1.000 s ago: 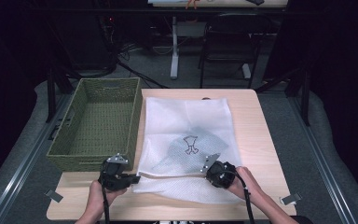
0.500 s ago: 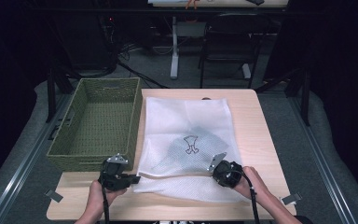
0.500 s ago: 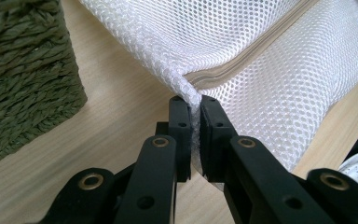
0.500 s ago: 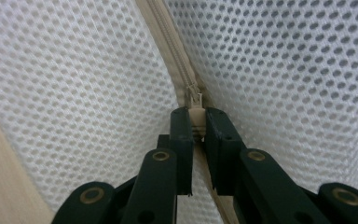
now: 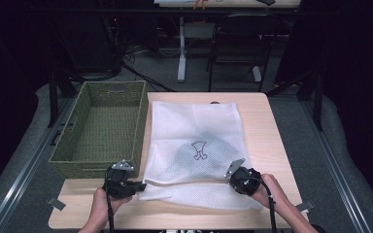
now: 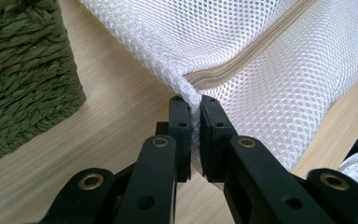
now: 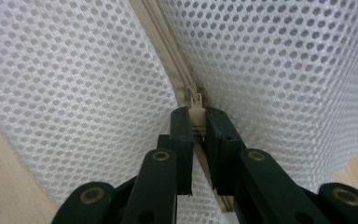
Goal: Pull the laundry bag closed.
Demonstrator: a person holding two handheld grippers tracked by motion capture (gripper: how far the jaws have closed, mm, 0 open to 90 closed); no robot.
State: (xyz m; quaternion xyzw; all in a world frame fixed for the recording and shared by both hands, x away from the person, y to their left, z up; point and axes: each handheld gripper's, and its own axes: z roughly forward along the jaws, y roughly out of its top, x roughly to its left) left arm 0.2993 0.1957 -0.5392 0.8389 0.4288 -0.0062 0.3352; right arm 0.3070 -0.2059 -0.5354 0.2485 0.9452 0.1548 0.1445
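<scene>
Pale wooden table [image 5: 267, 127] bears a mesh bag [image 5: 194, 131] amid dark room.

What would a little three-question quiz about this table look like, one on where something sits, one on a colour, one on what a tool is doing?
1. Where does the olive-green woven basket sit relative to the white mesh zip bag?
A. At its left
B. On top of it
C. At its right

2. What colour is the small drawing seen through the bag?
A. Red
B. Dark
C. Yellow

3. What is the right tool doing?
A. Hanging open
B. Shut on the beige zip pull
C. Holding the basket

Answers: 1 A, the high view shows the basket left of the bag; 2 B, its outline is dark; 3 B, the right gripper view shows both jaws clamping the pull.
</scene>
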